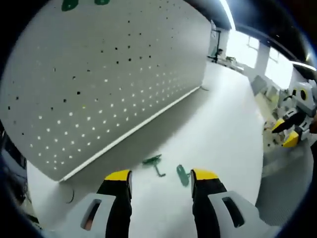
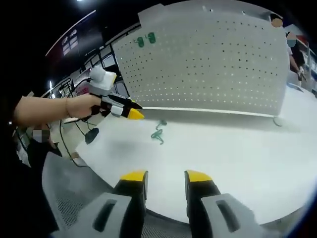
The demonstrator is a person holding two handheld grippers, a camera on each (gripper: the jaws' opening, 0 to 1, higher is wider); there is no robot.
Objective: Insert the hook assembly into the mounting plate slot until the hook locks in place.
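on the white surface [image 1: 218, 124], just ahead of the left gripper [image 1: 161, 176], lie two green hooks: one hook [image 1: 153, 162] with a thin bent stem, and a second hook [image 1: 183, 174] close by the gripper's right jaw. neither touches the jaws, which stand apart with nothing between them, their yellow tips over the surface. behind the hooks a white pegboard [image 1: 109, 74] stands upright on the surface, its face dotted with rows of small holes; two green pieces [image 1: 69, 5] sit high on it near its top edge. in the right gripper view the same pegboard [image 2: 208, 64] stands at the far side of the surface [image 2: 237, 153], with the green pieces [image 2: 145, 39] at its upper left corner, and the hooks [image 2: 158, 133] lie in front of its lower edge, well apart from the right gripper [image 2: 166, 178]. that gripper hangs at the near edge of the surface, jaws apart and holding nothing. the left gripper [image 2: 132, 114] comes in from the left in this view, held in a person's hand [image 2: 81, 105], its yellow tips close together as seen from here, pointing toward the hooks and not touching them. a person stands beyond the pegboard's right end.
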